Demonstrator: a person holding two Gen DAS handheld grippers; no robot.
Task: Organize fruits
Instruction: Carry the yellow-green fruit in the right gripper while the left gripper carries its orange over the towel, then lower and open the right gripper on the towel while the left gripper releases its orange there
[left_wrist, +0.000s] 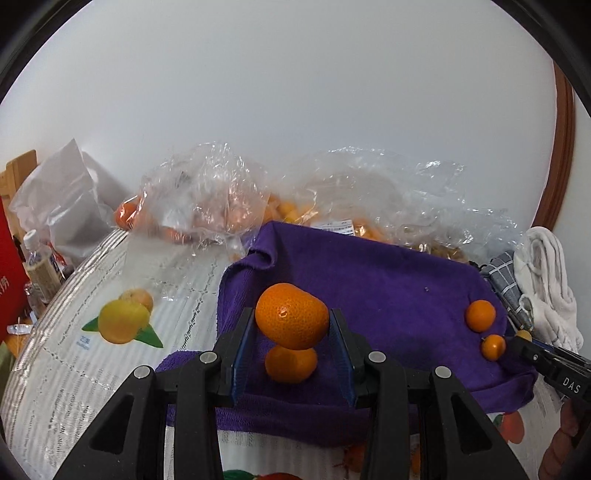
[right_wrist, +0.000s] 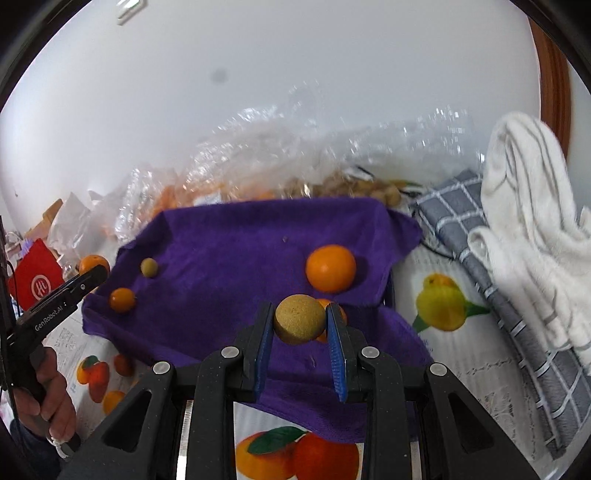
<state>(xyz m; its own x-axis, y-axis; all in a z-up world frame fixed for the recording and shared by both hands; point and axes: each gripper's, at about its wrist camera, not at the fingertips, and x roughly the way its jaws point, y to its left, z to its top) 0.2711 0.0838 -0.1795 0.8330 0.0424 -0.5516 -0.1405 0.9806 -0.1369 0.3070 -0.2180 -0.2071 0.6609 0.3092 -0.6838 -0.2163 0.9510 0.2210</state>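
The left wrist view alone showed a bottle (left_wrist: 37, 264) at the bench (left_wrist: 74, 354) edge and a second mandarin (left_wrist: 291, 363) on the purple towel (left_wrist: 388, 273) beneath the left tool (left_wrist: 291, 332). The right wrist view alone showed a green fruit (right_wrist: 149, 266) at the towel's far left and a checked cloth (right_wrist: 454, 214).

The left tool was partly closed, pinching a mandarin (left_wrist: 291, 315) clear of the towel. The right tool (right_wrist: 300, 325) was pressed onto a tan round fruit (right_wrist: 299, 324), held above the towel. An orange (right_wrist: 330, 268) lay just beyond it.
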